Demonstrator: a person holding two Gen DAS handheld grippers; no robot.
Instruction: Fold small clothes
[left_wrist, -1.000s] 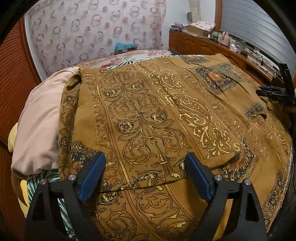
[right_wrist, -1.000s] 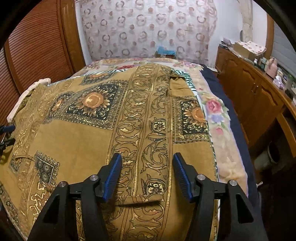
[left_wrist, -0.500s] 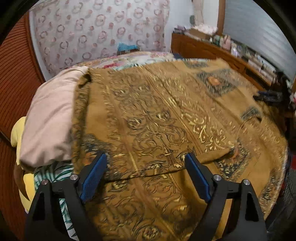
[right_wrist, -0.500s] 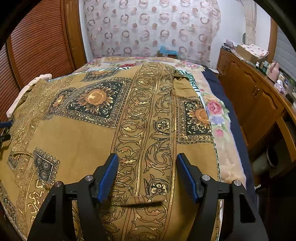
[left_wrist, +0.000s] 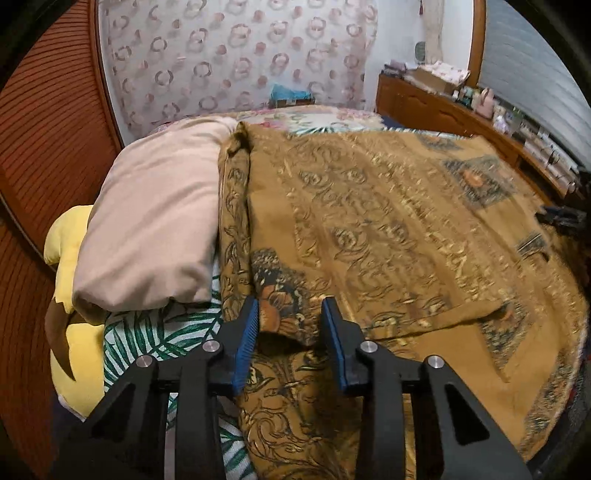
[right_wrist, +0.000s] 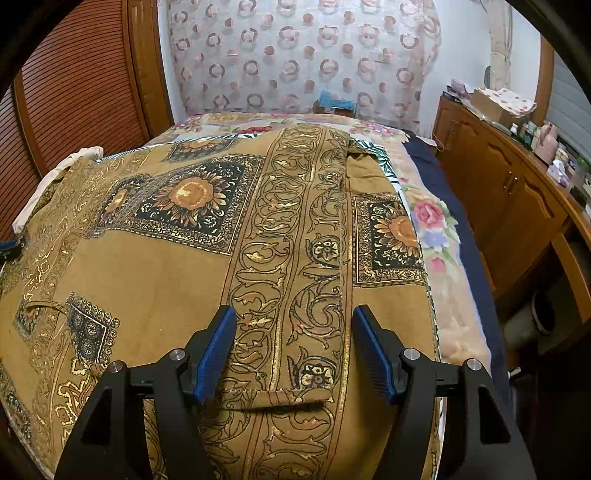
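Observation:
A mustard-brown garment (left_wrist: 388, 236) with gold scrollwork and dark sunflower squares lies spread flat on the bed; it also fills the right wrist view (right_wrist: 177, 266). My left gripper (left_wrist: 290, 332) is at the garment's left corner, its blue pads half closed with a folded corner of the cloth between them, a gap showing on each side. My right gripper (right_wrist: 295, 349) is open, its pads straddling the scrollwork band near a hem edge (right_wrist: 280, 397), holding nothing.
A pink pillow (left_wrist: 155, 225) and a yellow plush (left_wrist: 70, 258) lie left of the garment on a leaf-print sheet (left_wrist: 155, 332). A floral blanket (right_wrist: 436, 236) borders the right side. A wooden dresser (right_wrist: 517, 199) with clutter stands to the right.
My left gripper has moved left to the garment's corner and its pads have narrowed around the cloth. My right gripper has barely moved and stays open.

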